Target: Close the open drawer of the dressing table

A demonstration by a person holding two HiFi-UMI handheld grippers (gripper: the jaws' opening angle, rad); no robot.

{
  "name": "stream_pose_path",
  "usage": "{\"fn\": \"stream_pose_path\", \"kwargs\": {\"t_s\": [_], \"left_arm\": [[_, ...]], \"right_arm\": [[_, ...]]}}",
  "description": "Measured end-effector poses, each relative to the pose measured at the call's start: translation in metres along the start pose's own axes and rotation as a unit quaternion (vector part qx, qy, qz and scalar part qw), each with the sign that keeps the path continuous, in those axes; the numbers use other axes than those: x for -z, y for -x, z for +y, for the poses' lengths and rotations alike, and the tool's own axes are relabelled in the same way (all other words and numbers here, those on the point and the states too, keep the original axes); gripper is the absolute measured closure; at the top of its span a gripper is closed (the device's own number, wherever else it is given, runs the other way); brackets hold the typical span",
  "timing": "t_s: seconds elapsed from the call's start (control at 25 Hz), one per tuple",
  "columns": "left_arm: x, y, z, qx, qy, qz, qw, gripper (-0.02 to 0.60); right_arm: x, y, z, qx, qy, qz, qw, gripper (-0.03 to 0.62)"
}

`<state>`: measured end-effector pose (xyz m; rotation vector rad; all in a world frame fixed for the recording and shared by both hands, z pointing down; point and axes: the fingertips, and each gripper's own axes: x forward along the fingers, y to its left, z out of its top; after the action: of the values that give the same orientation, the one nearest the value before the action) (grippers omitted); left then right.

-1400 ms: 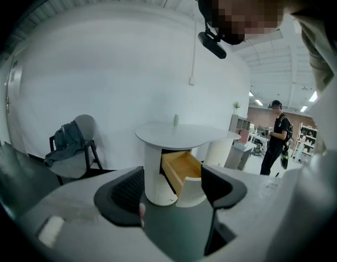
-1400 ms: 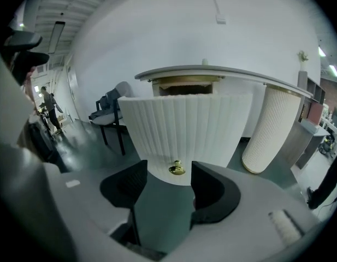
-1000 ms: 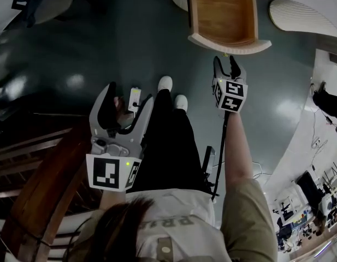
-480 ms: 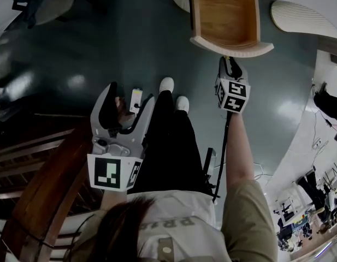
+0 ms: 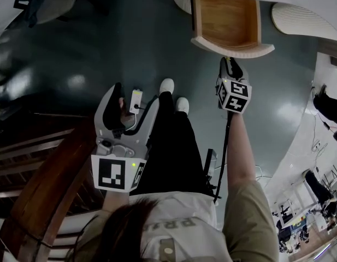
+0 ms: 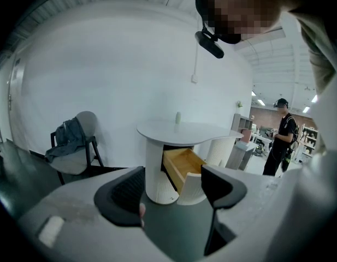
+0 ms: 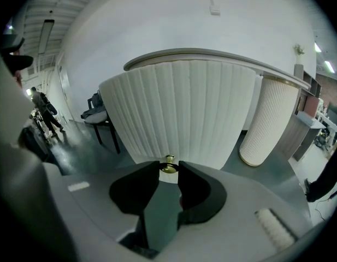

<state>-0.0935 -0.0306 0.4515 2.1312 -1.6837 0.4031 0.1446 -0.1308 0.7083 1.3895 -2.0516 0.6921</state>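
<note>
The dressing table's drawer (image 5: pixel 225 15) stands pulled out, its wooden inside showing behind a curved white fluted front (image 7: pixel 179 113). A small brass knob (image 7: pixel 169 166) sits low on that front. My right gripper (image 5: pixel 229 63) reaches up to the front, and its black fingertips (image 7: pixel 187 173) press on the knob from both sides. My left gripper (image 5: pixel 134 100) hangs back over the person's legs, open and empty. In the left gripper view, the table (image 6: pixel 184 130) and its open drawer (image 6: pixel 182 165) lie well beyond the left gripper (image 6: pixel 171 187).
A fluted white column (image 7: pixel 269 119) stands to the right of the drawer. A chair with a bag on it (image 6: pixel 75 141) is to the table's left. A person (image 6: pixel 280 135) stands at the far right. Dark wooden furniture (image 5: pixel 42 168) lies at my left.
The right gripper's jaws were apart just short of the drawer front. They have come together on the knob. The left gripper has stayed where it was.
</note>
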Motion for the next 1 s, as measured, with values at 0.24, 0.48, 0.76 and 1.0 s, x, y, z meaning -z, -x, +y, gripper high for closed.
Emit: {"fn": "stream_pose_path", "kwargs": {"t_s": [0.24, 0.48, 0.76, 1.0], "left_arm": [[0.002, 0.001, 0.004, 0.001, 0.001, -0.002, 1.0000, 0.236], [0.002, 0.002, 0.009, 0.007, -0.001, -0.001, 1.0000, 0.236], [0.003, 0.000, 0.017, 0.012, -0.004, 0.001, 0.9999, 0.236], [0.003, -0.005, 0.025, 0.008, 0.004, 0.003, 1.0000, 0.236]], "right_arm": [[-0.006, -0.007, 0.000, 0.005, 0.001, 0.001, 1.000, 0.484], [-0.014, -0.014, -0.001, 0.013, -0.004, 0.000, 1.000, 0.484], [-0.022, -0.022, -0.003, 0.019, -0.021, -0.001, 1.000, 0.484], [-0.032, -0.030, -0.005, 0.021, -0.018, -0.005, 1.000, 0.484]]}}
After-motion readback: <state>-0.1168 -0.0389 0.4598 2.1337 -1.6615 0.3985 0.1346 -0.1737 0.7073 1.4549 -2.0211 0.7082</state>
